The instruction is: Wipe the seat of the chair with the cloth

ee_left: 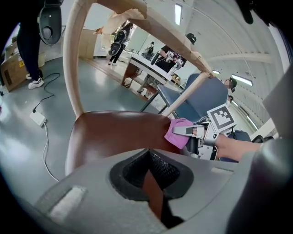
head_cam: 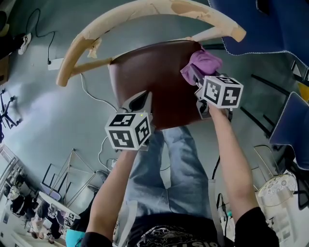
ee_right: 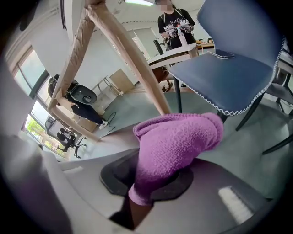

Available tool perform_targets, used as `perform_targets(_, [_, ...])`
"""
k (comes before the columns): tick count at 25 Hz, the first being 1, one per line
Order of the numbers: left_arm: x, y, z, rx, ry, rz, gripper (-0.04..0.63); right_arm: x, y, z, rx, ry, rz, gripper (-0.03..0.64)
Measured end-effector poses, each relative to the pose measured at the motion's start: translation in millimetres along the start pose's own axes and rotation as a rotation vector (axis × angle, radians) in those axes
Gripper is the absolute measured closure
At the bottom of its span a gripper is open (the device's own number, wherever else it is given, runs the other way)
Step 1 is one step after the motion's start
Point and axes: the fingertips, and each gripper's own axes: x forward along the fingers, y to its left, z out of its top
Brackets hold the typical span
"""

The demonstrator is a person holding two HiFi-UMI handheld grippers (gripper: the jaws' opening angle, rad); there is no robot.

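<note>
Right claw (head_cam: 194, 77) pinched the purple terry cloth (head_cam: 205, 61), seemingly soft and light, by a bunched fold at the brown chair seat (head_cam: 149, 72)'s far right corner; left claw (head_cam: 140, 100) hung pressed together, empty.

The glossy grey floor (head_cam: 58, 120) carries the chair (head_cam: 145, 12), a pale wooden frame round a dark brown seat (head_cam: 149, 72). A white cable (head_cam: 94, 94) trails over the floor from the chair's left side to a white power block (head_cam: 55, 63) lying near that same side, while a blue chair (head_cam: 260, 29) stands just to the right of the chair. On the seat itself a purple cloth (head_cam: 203, 62) lies bunched at the back right corner, just beside the chair's rear right post.
</note>
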Motion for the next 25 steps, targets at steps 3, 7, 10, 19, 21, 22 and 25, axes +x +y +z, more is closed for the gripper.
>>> perform_targets(3, [-4,-1,-2,0.013,-0.001,-0.006,0.6,-3,5,2,-0.027,-0.002,-0.012,0.554])
perform_targets(7, [-16,8,-7,0.004,-0.013,-0.002,0.6,-14,48,2,-0.087,-0.016,0.049,0.554])
perform_targets(10, [-29,21,-12,-0.013,-0.023,0.009,0.6,-15,95,-9,-0.145,-0.004,0.116,0.554])
perform_targets(19, [-77,78,-46,-0.059,-0.032,0.068,0.6,21,233,-88,-0.322,0.131,0.284,0.554])
perform_targets(21, [-88,94,-57,-0.073,-0.034,0.085,0.6,35,256,-112,-0.355,0.168,0.31,0.554])
perform_targets(22, [-93,101,-62,-0.08,-0.035,0.091,0.6,42,265,-124,-0.372,0.188,0.321,0.554])
perform_targets(25, [-105,117,-74,-0.098,-0.039,0.1,0.6,60,285,-151,-0.409,0.235,0.343,0.554])
